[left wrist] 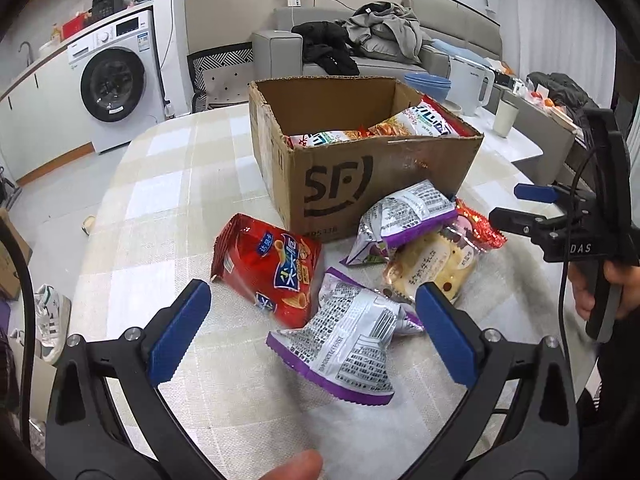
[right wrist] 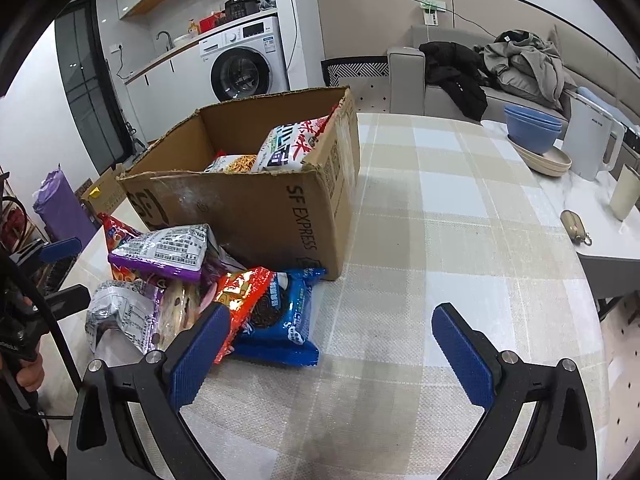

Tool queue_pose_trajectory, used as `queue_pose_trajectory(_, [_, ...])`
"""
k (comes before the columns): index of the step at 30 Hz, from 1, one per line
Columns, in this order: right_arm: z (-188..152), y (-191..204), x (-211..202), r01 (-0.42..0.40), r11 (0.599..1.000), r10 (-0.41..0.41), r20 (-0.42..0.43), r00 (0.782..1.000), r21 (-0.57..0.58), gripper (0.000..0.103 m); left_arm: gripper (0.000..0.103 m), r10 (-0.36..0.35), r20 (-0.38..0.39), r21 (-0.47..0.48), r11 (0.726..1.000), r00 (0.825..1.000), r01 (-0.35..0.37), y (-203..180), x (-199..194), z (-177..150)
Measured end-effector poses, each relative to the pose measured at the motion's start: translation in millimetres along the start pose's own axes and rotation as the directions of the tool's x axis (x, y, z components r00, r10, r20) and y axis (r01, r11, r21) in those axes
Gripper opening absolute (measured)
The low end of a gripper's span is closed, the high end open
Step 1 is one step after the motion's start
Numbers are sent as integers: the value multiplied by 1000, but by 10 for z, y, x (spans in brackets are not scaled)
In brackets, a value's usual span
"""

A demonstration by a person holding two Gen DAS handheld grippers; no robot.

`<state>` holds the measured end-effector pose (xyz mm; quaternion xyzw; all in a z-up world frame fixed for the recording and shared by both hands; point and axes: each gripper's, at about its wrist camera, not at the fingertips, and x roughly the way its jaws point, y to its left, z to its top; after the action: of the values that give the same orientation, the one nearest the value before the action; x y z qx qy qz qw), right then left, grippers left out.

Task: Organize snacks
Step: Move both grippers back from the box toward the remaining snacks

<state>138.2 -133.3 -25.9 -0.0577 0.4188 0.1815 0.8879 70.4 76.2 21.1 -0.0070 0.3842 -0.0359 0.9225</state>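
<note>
Snacks [left wrist: 352,352] loose on tabletop [left wrist: 168,184], box [left wrist: 344,184] at 12 o'clock. Both hand-held grippers, left [left wrist: 312,332] and right [right wrist: 328,356], released. Next: grasp nearest silver bag.

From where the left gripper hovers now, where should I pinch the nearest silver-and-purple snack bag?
Grip the pinched waist of the silver-and-purple bag, coming straight down from above. It lies flat on the table, crumpled narrow mid-length, and the open left gripper already straddles it there. The flared purple seal would likely slip.
</note>
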Motion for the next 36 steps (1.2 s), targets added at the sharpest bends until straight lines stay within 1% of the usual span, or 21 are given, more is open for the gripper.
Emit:
queue_pose_trajectory(3, [-6,-2,28,-1,1000,1,-10,1000,2,102,102,-14,-5,-5,1000,1000,14,15,8,-8])
queue_pose_trajectory(9, [-9,-52,43,0,1000,0,-14,1000,14,102,102,-17,-32,33,999,999,18,-49,59,-39])
queue_pose_trajectory(12, [-3,-144,46,21,999,-20,-20,1000,37,102,102,-20,-49,52,998,999,22,-98,107,-62])
queue_pose_trajectory(16, [-26,-235,133,29,997,-25,-63,998,72,102,102,-26,-73,81,996,997,32,-159,177,-106])
queue_pose_trajectory(20, [-63,-148,222,8,999,-4,-94,996,38,102,102,-29,-95,104,994,995,39,-213,248,-147])
queue_pose_trajectory(24, [-102,-2,280,-17,1000,15,-114,993,-16,102,102,-55,-119,108,992,991,68,-229,316,-180])
queue_pose_trajectory(30, [-132,114,345,-50,998,45,-130,990,-36,102,102,-56,-151,117,990,987,75,-244,428,-201])
queue_pose_trajectory(36, [-158,233,433,-48,998,41,-143,989,-47,102,102,-44,-175,124,990,984,67,-226,535,-206])
